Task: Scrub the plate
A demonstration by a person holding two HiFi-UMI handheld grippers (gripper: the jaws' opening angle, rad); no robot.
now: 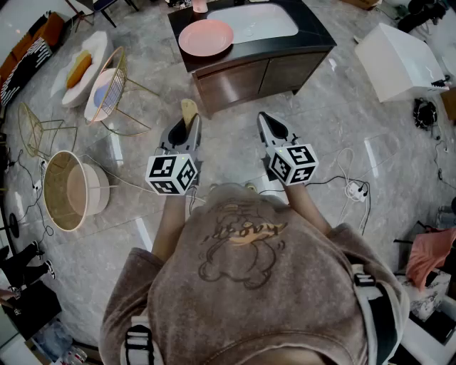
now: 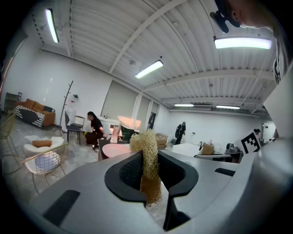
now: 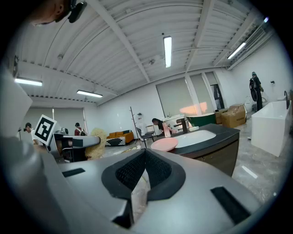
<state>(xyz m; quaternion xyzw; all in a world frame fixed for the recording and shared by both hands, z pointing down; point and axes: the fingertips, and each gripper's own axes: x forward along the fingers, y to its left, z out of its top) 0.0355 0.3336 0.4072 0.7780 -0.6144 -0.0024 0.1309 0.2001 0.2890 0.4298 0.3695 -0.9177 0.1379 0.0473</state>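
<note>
my left gripper (image 2: 148, 160) is clamped on a tan fibrous scrubber (image 2: 146, 140), which stands upright between the pads and sticks up past the tips. my right gripper (image 3: 145, 154) is closed on nothing, its pads meeting. i hold both side by side, well short of the dark cabinet (image 1: 313, 43). the pink plate (image 1: 206, 37) lies flat on top of it, just left of the white basin (image 1: 253, 21). each marker cube (image 1: 172, 174) bears black-and-white squares.

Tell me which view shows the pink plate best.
The head view: the whole pink plate lies on the dark sink counter, seen from above. The right gripper view shows it edge-on; the left gripper view shows part behind the loofah.
</note>
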